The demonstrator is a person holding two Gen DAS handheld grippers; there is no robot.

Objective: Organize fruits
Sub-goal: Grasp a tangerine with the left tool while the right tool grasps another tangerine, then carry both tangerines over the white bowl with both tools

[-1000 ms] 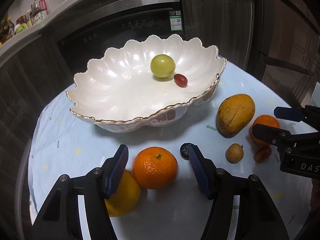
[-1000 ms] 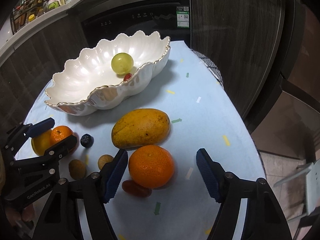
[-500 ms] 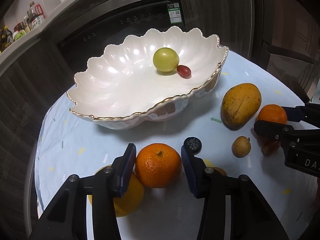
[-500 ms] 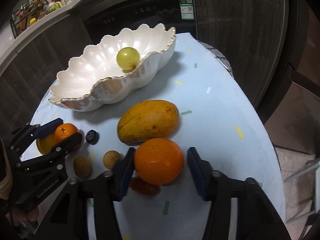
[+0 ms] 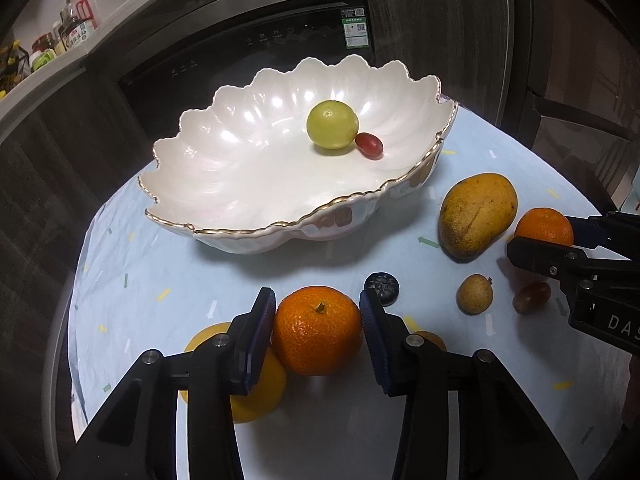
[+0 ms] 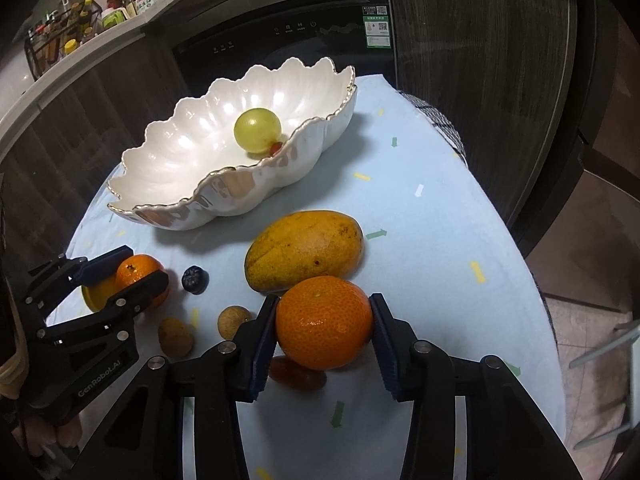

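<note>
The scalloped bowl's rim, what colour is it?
Gold, edging the pearly white scalloped bowl; clearest in the left wrist view.

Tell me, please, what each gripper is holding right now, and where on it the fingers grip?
Each holds an orange by its opposite sides: the left gripper the left orange, the right gripper the right orange. Both oranges sit on the table.

yellow fruit (image 5: 256, 392): mostly hidden behind the left gripper's finger (image 5: 256, 340), beside the mandarin (image 5: 318, 330)
red grape (image 6: 276, 147): nearly hidden behind the near rim of the bowl (image 6: 224, 208)
dark red fruit (image 6: 296, 374): partly covered under the orange (image 6: 325, 322)
bottle labels (image 6: 140, 0): beyond the bowl, too small to read
</note>
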